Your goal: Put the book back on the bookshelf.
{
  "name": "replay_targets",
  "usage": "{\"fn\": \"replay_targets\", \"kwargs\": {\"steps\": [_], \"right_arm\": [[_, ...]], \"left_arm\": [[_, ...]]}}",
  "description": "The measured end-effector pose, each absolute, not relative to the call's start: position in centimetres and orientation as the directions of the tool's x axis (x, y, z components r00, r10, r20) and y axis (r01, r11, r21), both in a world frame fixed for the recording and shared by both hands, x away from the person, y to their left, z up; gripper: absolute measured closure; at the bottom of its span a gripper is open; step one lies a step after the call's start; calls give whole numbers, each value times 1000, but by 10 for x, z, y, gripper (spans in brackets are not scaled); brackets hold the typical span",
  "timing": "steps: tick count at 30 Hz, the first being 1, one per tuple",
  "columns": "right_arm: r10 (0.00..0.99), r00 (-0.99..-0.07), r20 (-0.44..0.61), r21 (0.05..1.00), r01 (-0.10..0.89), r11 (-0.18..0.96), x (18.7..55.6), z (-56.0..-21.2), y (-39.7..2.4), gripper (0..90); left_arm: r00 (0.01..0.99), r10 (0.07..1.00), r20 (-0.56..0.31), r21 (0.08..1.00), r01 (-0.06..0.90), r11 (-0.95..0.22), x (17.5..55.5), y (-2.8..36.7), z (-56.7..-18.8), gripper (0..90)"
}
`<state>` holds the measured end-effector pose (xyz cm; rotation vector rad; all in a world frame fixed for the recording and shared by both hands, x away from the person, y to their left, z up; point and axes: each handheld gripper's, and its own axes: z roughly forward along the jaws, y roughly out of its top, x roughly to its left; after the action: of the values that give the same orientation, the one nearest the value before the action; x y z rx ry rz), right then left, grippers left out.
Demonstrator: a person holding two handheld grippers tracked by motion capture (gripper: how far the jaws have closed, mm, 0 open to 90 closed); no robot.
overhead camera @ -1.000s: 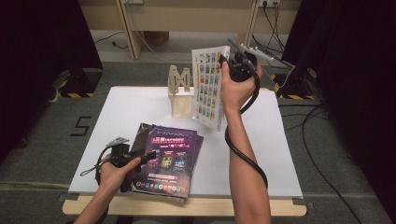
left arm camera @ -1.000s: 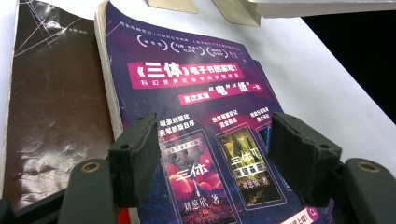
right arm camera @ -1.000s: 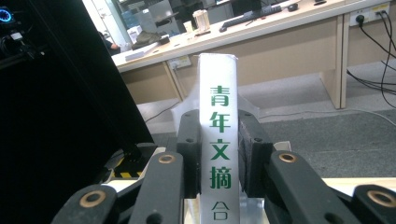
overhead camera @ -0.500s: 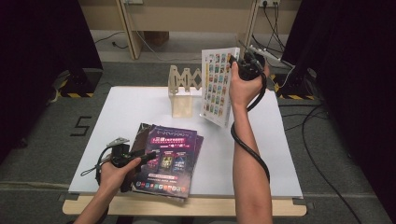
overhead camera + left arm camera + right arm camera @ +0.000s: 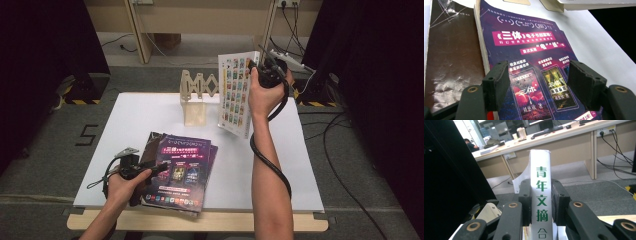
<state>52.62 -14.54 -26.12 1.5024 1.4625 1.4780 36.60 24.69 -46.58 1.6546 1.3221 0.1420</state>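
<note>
Standing upright over the far right part of the white table [image 5: 150, 110], a white magazine [image 5: 235, 92] with a grid of small coloured pictures on its cover is clamped by its spine in the right gripper [image 5: 540, 202], both pads pressed flat against the green-lettered spine. Just left of it sits a wooden accordion rack [image 5: 197, 92] at the far edge. At the near left, the left gripper [image 5: 537, 82] hovers with its jaws apart over a purple book [image 5: 182, 167], which lies on top of a dark brown book [image 5: 451, 50]; the pads grip nothing. Grey carpet surrounds the table, with black curtains at both sides, cables trailing across the floor at right, and long wooden desks beyond
</note>
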Motion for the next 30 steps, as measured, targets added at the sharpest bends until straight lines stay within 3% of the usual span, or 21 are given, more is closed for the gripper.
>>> {"fn": "replay_targets", "kwargs": {"steps": [30], "right_arm": [[924, -199, 326, 923, 280, -265, 520, -264, -156, 741]], "left_arm": [[406, 793, -454, 725, 686, 64, 366, 244, -467, 329]]}}
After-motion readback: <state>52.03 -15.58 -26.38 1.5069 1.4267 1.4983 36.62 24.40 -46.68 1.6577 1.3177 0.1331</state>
